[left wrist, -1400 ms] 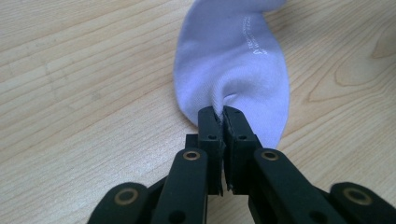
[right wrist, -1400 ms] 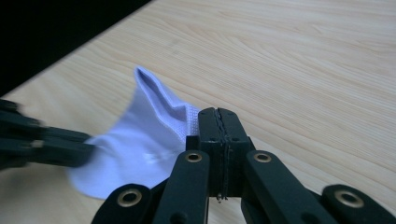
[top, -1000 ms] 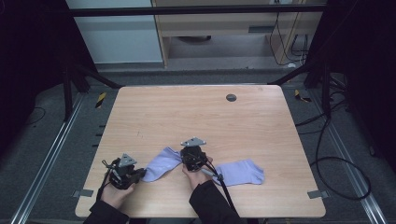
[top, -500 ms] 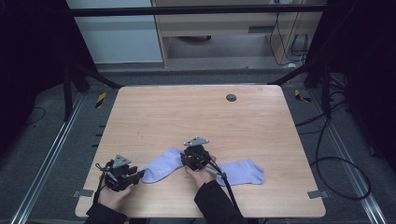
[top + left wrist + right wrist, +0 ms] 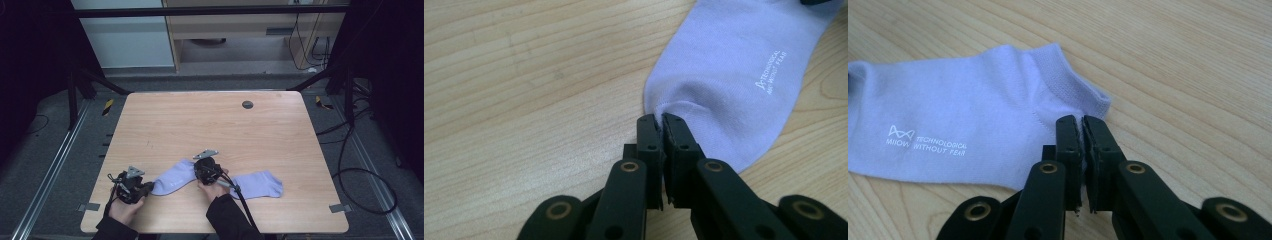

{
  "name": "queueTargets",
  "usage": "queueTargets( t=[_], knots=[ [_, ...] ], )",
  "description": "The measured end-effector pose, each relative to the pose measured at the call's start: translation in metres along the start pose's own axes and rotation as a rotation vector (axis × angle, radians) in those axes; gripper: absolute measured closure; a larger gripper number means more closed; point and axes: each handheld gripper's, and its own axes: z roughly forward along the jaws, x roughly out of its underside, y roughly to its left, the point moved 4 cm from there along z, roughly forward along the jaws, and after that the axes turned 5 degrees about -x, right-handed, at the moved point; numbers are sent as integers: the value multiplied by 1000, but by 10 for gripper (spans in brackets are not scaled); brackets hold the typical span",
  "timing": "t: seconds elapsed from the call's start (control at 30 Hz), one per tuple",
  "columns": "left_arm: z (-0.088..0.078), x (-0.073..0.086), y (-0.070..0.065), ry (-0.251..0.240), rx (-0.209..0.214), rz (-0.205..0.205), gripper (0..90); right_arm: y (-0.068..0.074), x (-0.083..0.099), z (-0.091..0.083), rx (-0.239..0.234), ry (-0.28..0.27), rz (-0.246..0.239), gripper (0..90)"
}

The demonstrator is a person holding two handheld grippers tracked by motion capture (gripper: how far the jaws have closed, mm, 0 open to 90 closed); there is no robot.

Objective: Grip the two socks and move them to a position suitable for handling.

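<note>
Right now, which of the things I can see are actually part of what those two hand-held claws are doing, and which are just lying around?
In use:
- left sock, pinched at both ends
- left gripper, shut on its toe end
- right gripper, shut on its cuff end

Lying about:
- second sock, flat on the table
- small dark round spot near the table's far edge

High cam overhead, fwd-down; both tongs cams close, shared sock [image 5: 172, 177].

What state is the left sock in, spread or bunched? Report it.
Spread flat on the table, except a small pucker at the toe end where the left hand-held gripper pinches it; the right hand-held gripper is shut on the left sock near the cuff.
</note>
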Motion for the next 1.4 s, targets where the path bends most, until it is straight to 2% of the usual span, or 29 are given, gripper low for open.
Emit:
queueTargets(
  t=[0.23, 0.43, 0.6, 0.7, 0.8, 1.0, 1.13, 1.27, 1.4],
  knots=[
    [-3, -12, 8, -60, -17, -17, 874, 4, 5, -15, -30, -16, -5, 867],
    [7, -19, 15, -52, -55, 13, 871, 14, 16, -25, -68, -26, -3, 861],
    [13, -22, 19, -42, -73, 30, 862, 21, 24, -22, -81, -17, 7, 841],
    [14, -20, 20, -43, -84, 35, 817, 22, 27, -20, -79, -12, 11, 795],
    [10, -21, 23, -62, -89, 17, 764, 21, 27, -24, -83, -25, 26, 740],
    [0, -23, 30, -114, -102, -31, 647, 11, 20, -41, -78, -75, 29, 637],
    [-8, -27, 30, -149, -85, -65, 606, -1, 14, -54, -68, -98, 30, 583],
    [-14, -30, 25, -161, -72, -59, 572, -17, 13, -71, -40, -103, 19, 542],
    [-16, -33, 15, -164, -46, -40, 552, -35, 17, -87, -24, -106, 37, 515]
  ],
)
